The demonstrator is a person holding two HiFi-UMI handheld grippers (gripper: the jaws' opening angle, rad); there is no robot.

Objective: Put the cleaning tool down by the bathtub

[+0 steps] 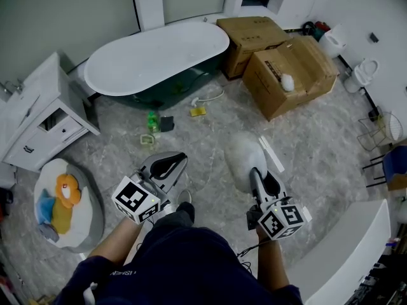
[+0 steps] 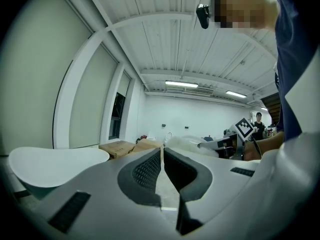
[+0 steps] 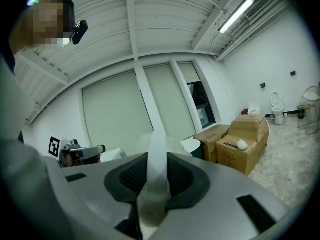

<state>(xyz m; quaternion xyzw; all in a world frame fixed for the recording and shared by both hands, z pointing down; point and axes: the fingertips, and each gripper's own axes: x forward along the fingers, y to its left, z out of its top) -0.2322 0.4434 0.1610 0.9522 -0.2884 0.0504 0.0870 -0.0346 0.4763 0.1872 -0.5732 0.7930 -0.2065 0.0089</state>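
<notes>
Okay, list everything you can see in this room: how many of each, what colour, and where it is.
bathtub: 1, white inside and dark outside, top centre by the wall
cardboard boxes: 2, brown, right of the bathtub
ball: 1, white and fluffy, on the nearer box
cabinet: 1, white, left edge
cushion: 1, white and round, lower left on the floor
toys: orange and blue, on the cushion; count unclear
bottle: 1, green, on the floor in front of the bathtub
toilet: 1, white, far right
cleaning tool: 1, white and fluffy, centre
left gripper: 1, grey, jaws together, empty
right gripper: 1, grey, closed on the cleaning tool's handle
</notes>
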